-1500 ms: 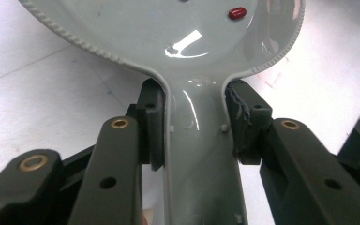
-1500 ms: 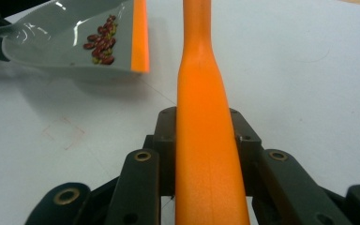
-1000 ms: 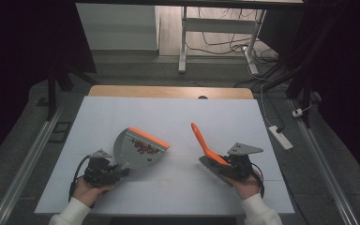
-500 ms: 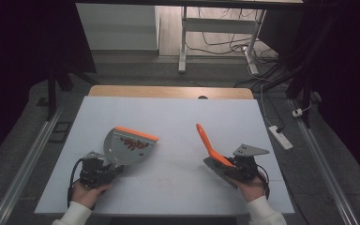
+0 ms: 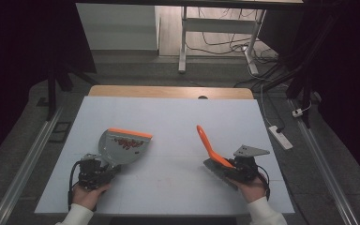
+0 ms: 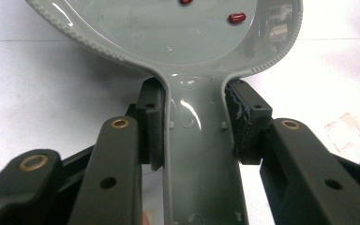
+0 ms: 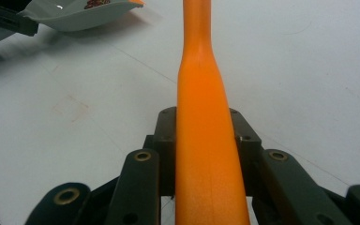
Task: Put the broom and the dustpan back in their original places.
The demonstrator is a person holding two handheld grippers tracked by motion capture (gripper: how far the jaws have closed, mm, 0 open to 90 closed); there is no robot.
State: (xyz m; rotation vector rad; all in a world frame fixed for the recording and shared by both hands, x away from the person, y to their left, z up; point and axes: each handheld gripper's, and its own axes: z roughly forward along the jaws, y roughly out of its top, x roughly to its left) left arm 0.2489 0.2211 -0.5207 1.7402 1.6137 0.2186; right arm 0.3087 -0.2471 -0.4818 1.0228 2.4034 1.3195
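Note:
A grey dustpan [image 5: 122,146] with an orange front lip rests on the white table at the left, with several small red beans [image 5: 127,142] in it. My left gripper [image 5: 106,165] is shut on its grey handle [image 6: 197,140]; both pads press the handle's sides, and two red beans [image 6: 236,18] lie in the pan beyond. At the right, my right gripper [image 5: 228,164] is shut on a brush with an orange handle [image 5: 207,144] that slants up and away to the left. The orange handle [image 7: 205,140] runs between the jaws, with the dustpan [image 7: 75,14] far off at the upper left.
The white table top [image 5: 178,117] has a wooden strip [image 5: 168,91] at its far edge. A faint reddish stain [image 5: 161,177] marks the board between my hands. A power strip [image 5: 280,137] lies on the floor at the right, and metal rails [image 5: 28,164] run along both sides.
The dustpan has swung anticlockwise and shifted left, so its orange lip now faces the far edge. The left hand drew slightly back. The brush has barely moved.

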